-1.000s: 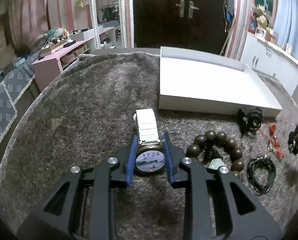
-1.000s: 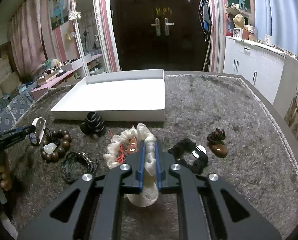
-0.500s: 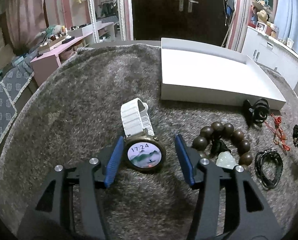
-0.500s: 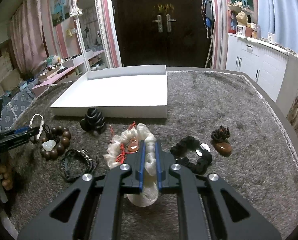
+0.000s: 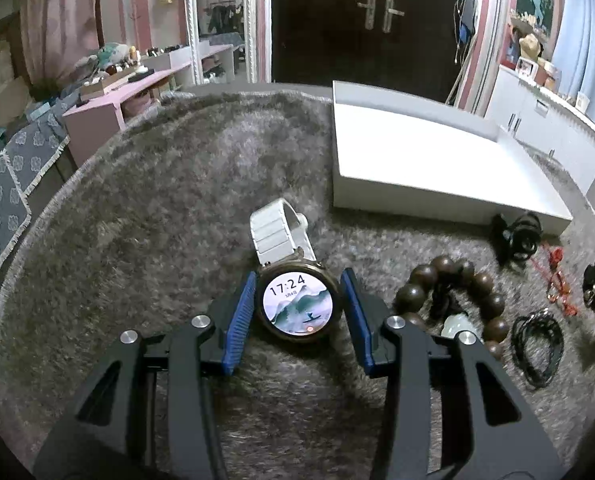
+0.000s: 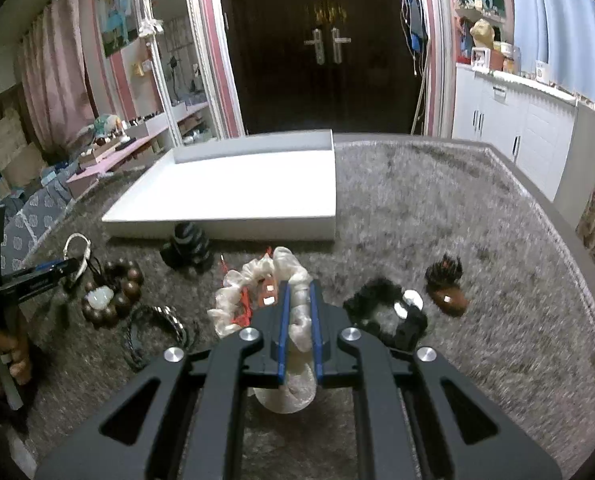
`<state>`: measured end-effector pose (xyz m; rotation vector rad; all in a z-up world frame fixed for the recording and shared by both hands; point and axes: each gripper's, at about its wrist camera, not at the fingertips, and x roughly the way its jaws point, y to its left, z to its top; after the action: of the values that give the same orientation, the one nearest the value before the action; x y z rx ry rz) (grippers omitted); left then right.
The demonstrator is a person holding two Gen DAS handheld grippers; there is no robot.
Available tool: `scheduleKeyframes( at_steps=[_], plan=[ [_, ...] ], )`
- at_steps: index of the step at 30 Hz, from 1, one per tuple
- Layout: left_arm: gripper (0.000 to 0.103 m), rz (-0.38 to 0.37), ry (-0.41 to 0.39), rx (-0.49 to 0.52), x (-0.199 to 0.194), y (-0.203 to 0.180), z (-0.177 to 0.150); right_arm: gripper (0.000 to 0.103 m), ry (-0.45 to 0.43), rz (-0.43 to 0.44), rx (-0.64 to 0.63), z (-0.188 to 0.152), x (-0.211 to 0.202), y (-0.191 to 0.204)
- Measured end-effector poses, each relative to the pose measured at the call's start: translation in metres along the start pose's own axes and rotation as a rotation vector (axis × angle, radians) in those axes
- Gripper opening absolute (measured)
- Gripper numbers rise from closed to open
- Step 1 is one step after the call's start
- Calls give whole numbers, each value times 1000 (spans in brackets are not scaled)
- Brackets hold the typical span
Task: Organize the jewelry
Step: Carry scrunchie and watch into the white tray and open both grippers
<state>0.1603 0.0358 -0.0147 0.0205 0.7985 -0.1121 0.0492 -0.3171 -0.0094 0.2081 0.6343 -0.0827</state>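
A smartwatch [image 5: 297, 306] with a white link strap [image 5: 277, 232] lies face up on the grey shag carpet. My left gripper [image 5: 299, 275] straddles its round case. The jaws are closing, and the blue pads [image 5: 243, 320] stand just off the case sides. In the right wrist view the left gripper [image 6: 57, 268] is at the far left, held by a person's hand [image 6: 1, 356]. My right gripper [image 6: 297, 286] is shut on a pearly white scrunchie [image 6: 285, 260] that rests on the carpet. The empty white tray [image 5: 417, 148] lies beyond, also seen as the white tray [image 6: 237, 188].
To the right of the watch lie a dark wooden bead bracelet [image 5: 453, 276] with a pale pendant, a black braided cord [image 5: 537, 340], a black coiled hair tie [image 5: 517, 236] and a red cord [image 5: 557, 280]. A black scrunchie [image 6: 381, 296] and a brown clip [image 6: 447, 296] lie right of the white one.
The left jaws came off the watch, spread wide, and have narrowed around its case again. The watch now lies lower with its strap leaning left. The right gripper has not moved.
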Motion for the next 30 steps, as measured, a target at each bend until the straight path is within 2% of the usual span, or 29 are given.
scheduleKeyframes(
  at_steps=[7,12,17,25,30],
  plan=[
    [42,-14,-71,14,-26,-4,20,9,-97,7,-17,34,-13,4],
    [42,-30,-133,45,-40,-17,48,9,-173,26,-34,65,-18,9],
    [42,-52,-178,66,-48,-29,72,9,-209,35,-50,87,-13,14],
    [42,-60,-228,89,-43,-51,119,9,-201,42,-36,115,15,9],
    [42,-62,-208,95,-17,-67,132,9,-94,68,9,119,65,0]
  ],
)
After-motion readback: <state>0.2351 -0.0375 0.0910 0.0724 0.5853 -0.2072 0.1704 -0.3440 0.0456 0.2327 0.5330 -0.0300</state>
